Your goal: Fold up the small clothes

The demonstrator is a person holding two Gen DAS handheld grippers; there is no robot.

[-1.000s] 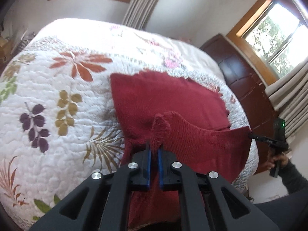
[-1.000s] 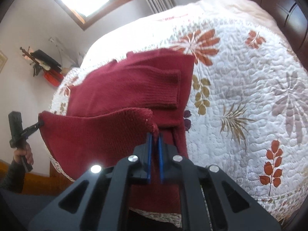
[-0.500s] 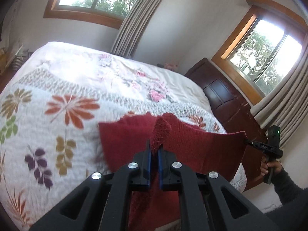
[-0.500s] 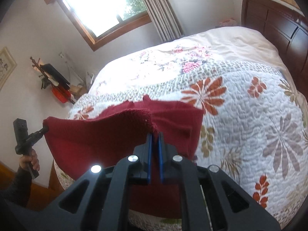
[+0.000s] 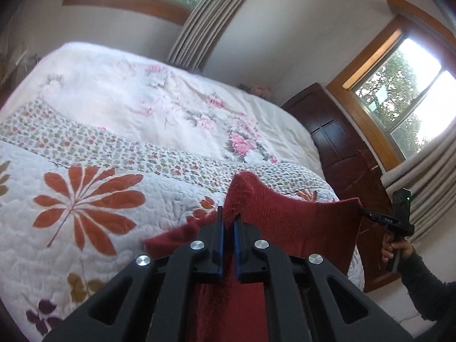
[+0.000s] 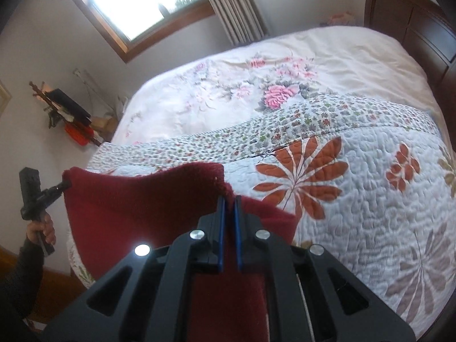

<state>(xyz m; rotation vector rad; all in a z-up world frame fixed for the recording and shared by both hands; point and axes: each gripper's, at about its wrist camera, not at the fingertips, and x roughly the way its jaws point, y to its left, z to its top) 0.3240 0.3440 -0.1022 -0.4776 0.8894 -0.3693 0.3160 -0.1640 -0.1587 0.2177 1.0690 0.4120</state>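
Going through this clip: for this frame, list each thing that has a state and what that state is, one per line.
left gripper: shut on one corner of the red knit garment.
right gripper: shut on the other corner.
red knit garment: held up by both corners, top edge stretched between them, hanging near the bed's edge.
quilt: spread flat over the bed.
curtains: drawn aside, windows uncovered.

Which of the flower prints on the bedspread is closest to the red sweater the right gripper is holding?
The big orange leaf-shaped flower on the white quilted bedspread; it sits just beside the red knitted sweater, while the pink roses lie farther up the bed.
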